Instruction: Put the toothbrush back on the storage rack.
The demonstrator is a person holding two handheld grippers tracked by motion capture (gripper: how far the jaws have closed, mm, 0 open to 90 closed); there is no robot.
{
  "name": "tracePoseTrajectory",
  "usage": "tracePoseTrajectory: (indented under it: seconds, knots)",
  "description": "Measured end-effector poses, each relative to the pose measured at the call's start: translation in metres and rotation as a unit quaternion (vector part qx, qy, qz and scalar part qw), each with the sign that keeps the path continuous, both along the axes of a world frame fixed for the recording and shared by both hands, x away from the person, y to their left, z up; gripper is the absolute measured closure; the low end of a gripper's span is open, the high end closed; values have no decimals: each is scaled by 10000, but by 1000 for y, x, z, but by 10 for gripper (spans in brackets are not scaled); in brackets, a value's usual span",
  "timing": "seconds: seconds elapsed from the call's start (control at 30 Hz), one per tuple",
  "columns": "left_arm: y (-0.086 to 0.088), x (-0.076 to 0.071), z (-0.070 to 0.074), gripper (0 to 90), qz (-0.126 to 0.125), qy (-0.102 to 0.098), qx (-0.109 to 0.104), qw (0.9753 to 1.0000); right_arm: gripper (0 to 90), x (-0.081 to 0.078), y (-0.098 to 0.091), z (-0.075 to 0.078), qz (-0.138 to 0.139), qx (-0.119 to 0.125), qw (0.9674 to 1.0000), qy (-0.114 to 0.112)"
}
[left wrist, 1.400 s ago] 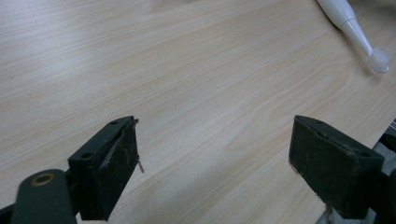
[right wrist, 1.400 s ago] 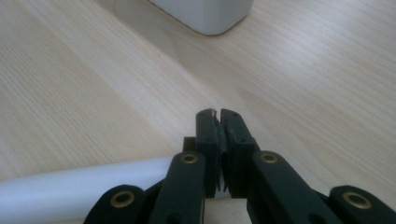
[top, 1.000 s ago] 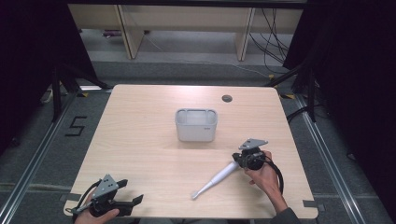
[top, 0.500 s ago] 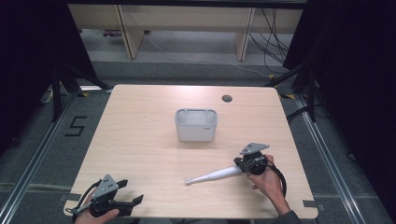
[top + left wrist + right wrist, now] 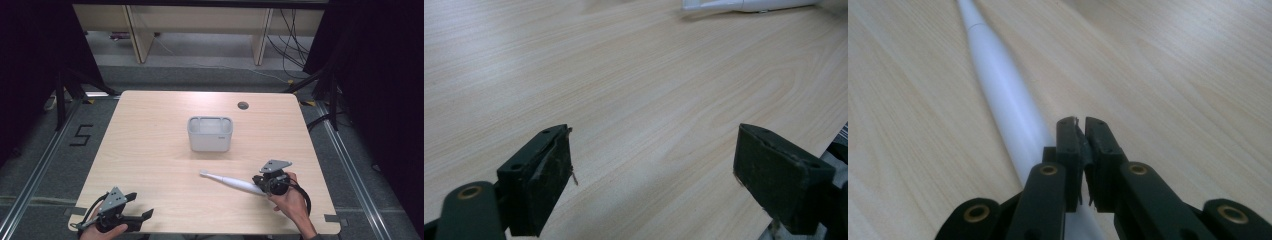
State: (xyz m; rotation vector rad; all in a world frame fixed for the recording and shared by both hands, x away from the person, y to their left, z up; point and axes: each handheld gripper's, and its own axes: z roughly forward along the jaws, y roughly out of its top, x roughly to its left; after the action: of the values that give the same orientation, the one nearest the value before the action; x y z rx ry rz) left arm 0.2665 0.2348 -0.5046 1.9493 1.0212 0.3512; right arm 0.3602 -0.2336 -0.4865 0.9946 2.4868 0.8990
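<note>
Over toothbrush [image 5: 235, 182] — right tongs [image 5: 261, 186] level

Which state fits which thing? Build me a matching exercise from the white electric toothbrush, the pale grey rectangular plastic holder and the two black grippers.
Things:
1. white electric toothbrush
2. pale grey rectangular plastic holder
3. left gripper
4. right gripper

States:
a. jaws shut together
b. standing upright, top open
c. jaws wide apart, nothing between them
d. lying flat on its side

Pairs: 1-d, 2-b, 3-c, 4-a
</note>
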Motion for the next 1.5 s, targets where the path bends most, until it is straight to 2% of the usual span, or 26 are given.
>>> tracePoseTrajectory:
  seconds: [0.03,0.07,0.1,0.13,0.17,0.2,0.23,0.37,0.4,0.43,0.67,0.73,0.77,0.83,0.9,0.93,1.0,1.03,1.1,1.13,1.2,1.23,1.27,1.3,1.33,1.5]
  knots:
    - [0,0,0,150,2,-1,-4,10000,853,-3,0,3,-92,-26,9998,191]
    - [0,0,0,150,-18,-9,-30,10000,851,-3,-1,1,-2,-65,10000,19]
    - [0,0,-1,149,-18,-11,-42,10000,850,-4,0,1,-34,-11,10000,15]
    - [0,0,0,150,-7,-5,-19,10000,849,-7,1,2,-120,24,9998,148]
    - [0,0,0,150,2,6,6,10000,848,-6,-1,2,35,-83,9999,70]
    - [0,0,-1,150,-15,-6,-28,10000,847,-8,1,1,-59,-1,10000,55]
    - [0,0,-1,150,-24,-7,-38,10000,846,-8,0,1,79,-48,9999,51]
    - [-1,1,-1,150,-12,-28,-108,9999,838,-12,0,0,19,-25,10000,73]
    - [-1,1,-1,150,-14,-26,-99,9999,836,-12,0,1,43,7,9999,140]
    - [-1,0,-2,149,-1,-28,-123,9999,834,-12,0,0,82,-47,9999,61]
    - [-1,1,-1,149,-17,-24,-86,10000,823,-14,-4,6,40,-110,9999,113]
    - [-1,1,-1,150,-33,-25,-73,10000,802,-14,-5,9,52,-11,10000,49]
    - [-1,1,-1,150,-31,-8,-48,10000,787,-13,-5,12,77,-39,10000,39]
    - [-1,0,-1,150,-23,4,-32,10000,733,-14,-5,15,-27,2,9999,128]
    - [-1,0,-1,150,-29,1,-24,10000,668,-13,-4,20,71,-93,9998,171]
    - [-1,0,-1,150,-21,4,-32,10000,639,-13,-2,22,-2,-68,9998,162]
    - [-1,0,-1,150,-29,-2,-22,10000,554,-13,1,25,-51,-98,9994,341]
    - [-1,0,-1,150,-12,-8,-57,10000,530,-10,1,27,120,-203,9992,309]
    - [-1,0,-1,150,-5,10,-29,10000,494,-10,5,30,98,-225,9989,400]
    - [-1,0,-1,150,-5,10,-29,10000,494,-10,5,30,98,-225,9989,400]
    - [-1,0,-1,150,10,11,-57,10000,472,-9,12,34,38,-233,9980,588]
    - [-1,0,-1,150,10,13,-55,10000,471,-7,14,35,153,-341,9979,523]
    - [-1,0,-1,150,10,13,-55,10000,471,-7,14,35,153,-341,9979,523]
    - [-2,0,-2,150,23,4,-89,10000,451,-5,20,36,138,-412,9969,659]
    - [-1,0,-2,150,16,1,-65,10000,452,-2,22,36,244,-487,9967,597]
    - [-1,0,-2,150,28,14,-96,9999,451,5,34,34,396,-670,9944,719]
